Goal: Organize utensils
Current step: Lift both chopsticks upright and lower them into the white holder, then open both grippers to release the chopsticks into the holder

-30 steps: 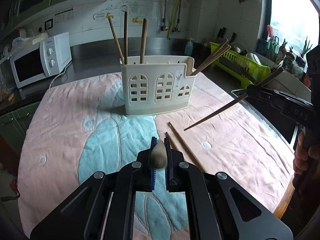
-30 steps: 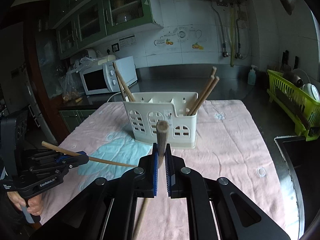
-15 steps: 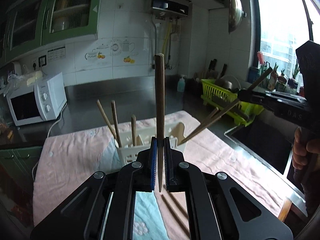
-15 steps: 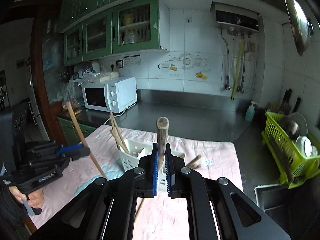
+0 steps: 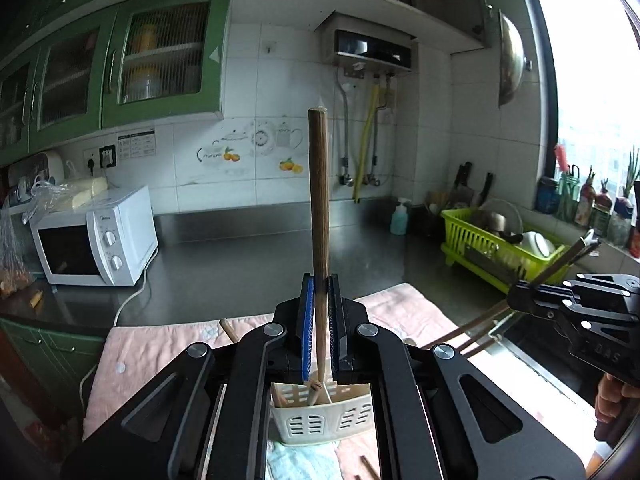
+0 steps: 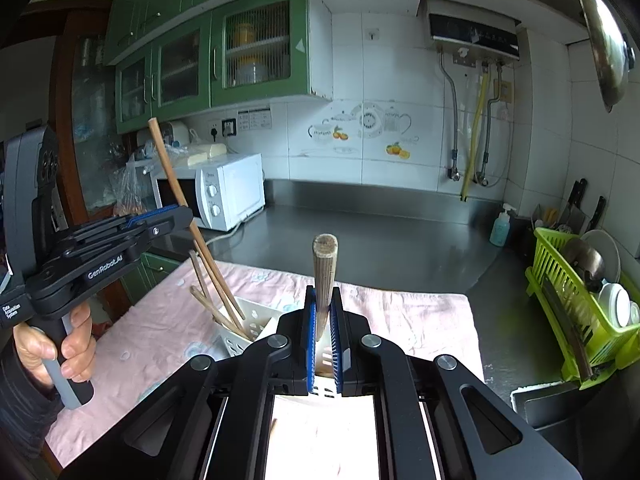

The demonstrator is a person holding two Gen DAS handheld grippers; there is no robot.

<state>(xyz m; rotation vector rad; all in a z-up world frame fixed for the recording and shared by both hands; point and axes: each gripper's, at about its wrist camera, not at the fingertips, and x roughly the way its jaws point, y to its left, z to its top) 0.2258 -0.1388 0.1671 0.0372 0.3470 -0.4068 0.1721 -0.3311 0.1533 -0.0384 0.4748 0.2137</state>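
Wooden chopsticks: one (image 5: 319,216) pinched upright in closed left gripper (image 5: 319,328), another (image 6: 325,280) in closed right gripper (image 6: 324,332), raised above perforated cream plastic holder (image 5: 320,420), seemingly for tip-first drop-in.

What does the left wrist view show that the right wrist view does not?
Only the left wrist view shows the right gripper from outside, its chopstick slanting toward the sill jars.

Only the right wrist view shows the left gripper from outside, the hand on its handle, and that chopstick dropping toward the caddy.

Both show each gripper shut on a chopstick, the caddy, the pink cloth, the microwave and the green rack.
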